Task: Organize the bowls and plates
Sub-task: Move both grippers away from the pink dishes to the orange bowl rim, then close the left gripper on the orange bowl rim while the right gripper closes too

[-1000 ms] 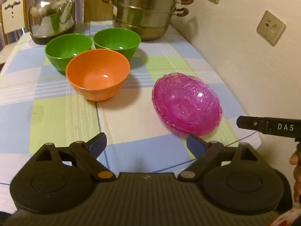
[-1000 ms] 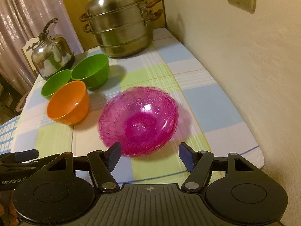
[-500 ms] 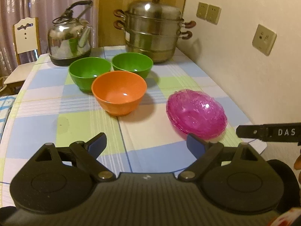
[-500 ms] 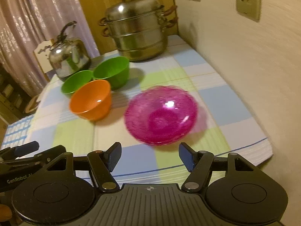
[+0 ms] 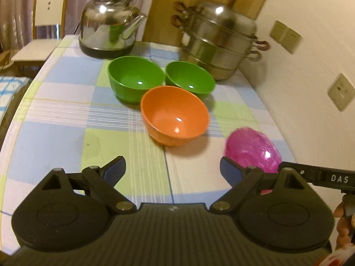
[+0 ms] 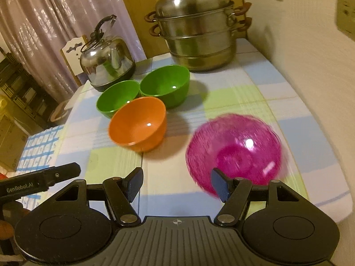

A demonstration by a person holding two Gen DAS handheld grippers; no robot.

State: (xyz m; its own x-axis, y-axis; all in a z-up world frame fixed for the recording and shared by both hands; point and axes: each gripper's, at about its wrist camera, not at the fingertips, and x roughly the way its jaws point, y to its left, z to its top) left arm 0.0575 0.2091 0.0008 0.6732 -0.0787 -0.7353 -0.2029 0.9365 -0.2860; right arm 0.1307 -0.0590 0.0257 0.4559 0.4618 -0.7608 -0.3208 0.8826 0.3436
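An orange bowl (image 5: 175, 117) (image 6: 138, 123) stands mid-table, with two green bowls (image 5: 135, 78) (image 5: 190, 79) (image 6: 165, 84) (image 6: 117, 97) side by side just behind it. A clear pink glass bowl (image 5: 253, 149) (image 6: 235, 150) rests to the right of the orange one, near the wall. My left gripper (image 5: 173, 168) hangs open over the near part of the table, nothing between its fingers. My right gripper (image 6: 176, 182) is open too, its right fingertip in front of the pink bowl's near rim, apart from it as far as I can tell.
A steel kettle (image 5: 109, 25) and a stacked steel steamer pot (image 5: 218, 38) stand at the table's far end. The wall with sockets (image 5: 340, 92) runs along the right edge. A white chair (image 5: 47, 22) sits beyond the far left corner. The checked cloth (image 5: 62, 110) covers the table.
Both grippers have pulled back and risen, so the bowls look farther off; more of the kettle, pot and chair shows. The bowls have not moved. Both grippers stay open.
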